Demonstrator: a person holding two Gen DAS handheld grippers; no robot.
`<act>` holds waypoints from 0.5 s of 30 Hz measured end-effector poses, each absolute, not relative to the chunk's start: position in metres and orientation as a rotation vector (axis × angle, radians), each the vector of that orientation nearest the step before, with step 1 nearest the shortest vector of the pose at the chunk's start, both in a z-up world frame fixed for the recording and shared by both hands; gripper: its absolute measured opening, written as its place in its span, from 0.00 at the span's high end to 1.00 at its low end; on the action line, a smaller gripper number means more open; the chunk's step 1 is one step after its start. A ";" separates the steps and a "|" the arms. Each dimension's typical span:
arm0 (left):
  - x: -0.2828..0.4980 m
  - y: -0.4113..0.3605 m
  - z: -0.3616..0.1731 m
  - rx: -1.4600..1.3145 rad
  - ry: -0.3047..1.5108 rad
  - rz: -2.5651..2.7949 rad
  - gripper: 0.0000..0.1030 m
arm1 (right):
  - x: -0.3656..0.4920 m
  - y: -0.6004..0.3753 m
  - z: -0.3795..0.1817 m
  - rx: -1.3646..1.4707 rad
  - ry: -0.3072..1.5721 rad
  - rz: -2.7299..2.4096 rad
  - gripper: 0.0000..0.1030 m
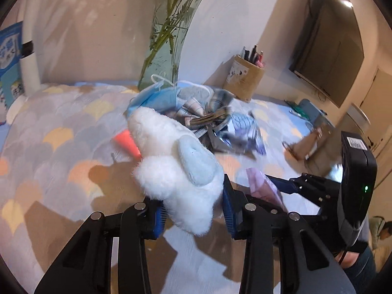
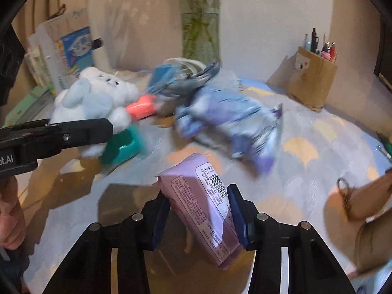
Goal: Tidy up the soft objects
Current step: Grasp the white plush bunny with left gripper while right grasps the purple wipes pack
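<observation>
My left gripper [image 1: 193, 208] is shut on a white plush toy [image 1: 171, 169] with pale blue ears, held above the table; the toy also shows in the right wrist view [image 2: 98, 98] at the left. My right gripper [image 2: 199, 210] is shut on a purple tissue pack [image 2: 201, 203], held above the table; its corner shows in the left wrist view [image 1: 262, 186]. A heap of blue face masks [image 1: 159, 95], checked cloth [image 1: 196, 107] and a blue-purple packet [image 2: 230, 117] lies behind both.
A glass vase [image 1: 169, 46] with green stems stands at the back. A cardboard pen holder [image 2: 311, 78] stands back right. A brown paper bag [image 2: 367, 201] lies at the right. A pink object [image 2: 142, 106] and a teal one [image 2: 122, 147] lie near the toy. A scalloped cloth [image 1: 49, 134] covers the table.
</observation>
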State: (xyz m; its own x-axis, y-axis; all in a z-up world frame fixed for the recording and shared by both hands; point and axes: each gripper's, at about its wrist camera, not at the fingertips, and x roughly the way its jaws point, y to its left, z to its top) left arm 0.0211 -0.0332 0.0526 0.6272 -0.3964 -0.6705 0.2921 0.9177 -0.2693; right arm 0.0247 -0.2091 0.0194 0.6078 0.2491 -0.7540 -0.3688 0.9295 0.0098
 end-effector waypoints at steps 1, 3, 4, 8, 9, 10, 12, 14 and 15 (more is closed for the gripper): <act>0.015 -0.031 0.051 -0.137 0.800 -0.400 0.66 | 0.015 -0.205 0.018 -0.160 0.859 0.354 0.55; 0.003 -0.025 0.047 -0.136 0.799 -0.408 0.66 | 0.003 -0.199 0.017 -0.155 0.891 0.321 0.55; -0.002 -0.022 0.044 -0.139 0.802 -0.407 0.66 | -0.001 -0.198 0.017 -0.139 0.914 0.297 0.55; -0.009 -0.014 0.030 -0.164 0.820 -0.405 0.66 | -0.007 -0.201 0.029 0.072 0.988 0.318 0.50; -0.010 -0.012 0.027 -0.167 0.818 -0.402 0.66 | -0.007 -0.205 0.032 0.145 0.982 0.362 0.45; -0.011 -0.011 0.023 -0.169 0.818 -0.396 0.66 | -0.006 -0.209 0.034 0.196 0.974 0.381 0.34; -0.013 -0.010 0.024 -0.171 0.811 -0.396 0.66 | -0.009 -0.214 0.040 0.217 0.952 0.359 0.24; -0.016 -0.011 0.026 -0.169 0.788 -0.425 0.66 | -0.018 -0.214 0.044 0.166 0.924 0.342 0.22; -0.017 -0.012 0.026 -0.162 0.787 -0.436 0.66 | -0.022 -0.213 0.044 0.149 0.922 0.347 0.19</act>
